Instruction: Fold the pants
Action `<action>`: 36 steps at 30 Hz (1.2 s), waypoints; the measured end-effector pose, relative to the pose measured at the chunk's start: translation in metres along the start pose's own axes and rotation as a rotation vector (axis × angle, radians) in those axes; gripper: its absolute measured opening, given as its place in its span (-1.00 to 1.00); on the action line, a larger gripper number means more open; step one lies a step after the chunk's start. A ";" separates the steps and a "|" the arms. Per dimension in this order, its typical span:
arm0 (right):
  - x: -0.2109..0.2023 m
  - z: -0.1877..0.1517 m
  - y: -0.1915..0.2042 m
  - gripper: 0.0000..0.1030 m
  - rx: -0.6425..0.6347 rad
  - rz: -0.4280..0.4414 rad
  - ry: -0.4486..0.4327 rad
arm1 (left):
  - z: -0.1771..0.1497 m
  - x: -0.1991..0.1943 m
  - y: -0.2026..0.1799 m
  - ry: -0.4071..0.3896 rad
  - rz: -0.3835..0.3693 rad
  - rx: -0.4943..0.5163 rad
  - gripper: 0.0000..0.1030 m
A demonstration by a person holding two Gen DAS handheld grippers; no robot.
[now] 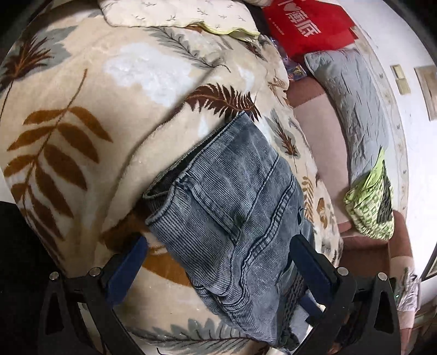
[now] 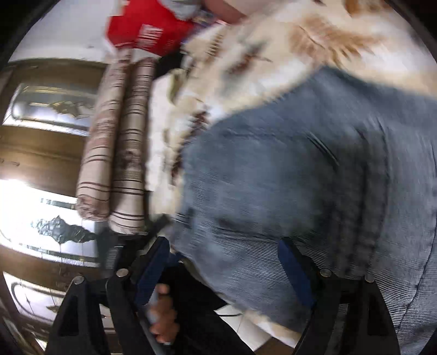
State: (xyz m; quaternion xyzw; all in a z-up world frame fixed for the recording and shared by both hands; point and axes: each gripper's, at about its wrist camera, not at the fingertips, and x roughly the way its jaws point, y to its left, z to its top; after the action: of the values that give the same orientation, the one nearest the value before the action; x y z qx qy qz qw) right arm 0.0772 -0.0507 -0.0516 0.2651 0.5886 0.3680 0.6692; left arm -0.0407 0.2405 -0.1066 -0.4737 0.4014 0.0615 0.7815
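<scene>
Grey-blue corduroy pants (image 1: 232, 207) lie folded on a cream blanket with brown and grey leaf print (image 1: 82, 114). The waistband end points up-left in the left wrist view. My left gripper (image 1: 218, 251) is open, its blue-padded fingers (image 1: 128, 270) spread to either side of the pants' near end, holding nothing. The right wrist view is motion-blurred: the pants (image 2: 300, 169) fill its right half, and my right gripper (image 2: 221, 256) is open just above their near edge, with its fingers (image 2: 293, 270) apart.
A red bag (image 1: 308, 24) and a grey quilted pillow (image 1: 352, 109) lie at the far right of the bed, with a green patterned cloth (image 1: 371, 202) beside them. Striped rolled cushions (image 2: 114, 153) and a wooden cabinet (image 2: 41, 153) stand left in the right wrist view.
</scene>
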 end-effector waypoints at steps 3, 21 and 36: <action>0.016 0.012 0.004 0.70 -0.007 -0.004 0.003 | 0.005 0.002 -0.003 -0.011 -0.006 0.000 0.99; -0.015 0.002 -0.011 0.74 0.016 -0.020 -0.067 | 0.008 -0.009 -0.042 -0.100 0.105 0.137 -0.79; -0.229 -0.104 -0.156 0.74 0.250 0.012 -0.517 | -0.215 0.000 -0.258 -0.147 0.040 1.036 -0.79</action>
State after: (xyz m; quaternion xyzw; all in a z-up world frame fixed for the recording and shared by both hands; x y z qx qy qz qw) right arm -0.0047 -0.3350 -0.0559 0.4340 0.4376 0.2169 0.7571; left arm -0.0405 -0.0699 0.0224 -0.0117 0.3323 -0.0974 0.9381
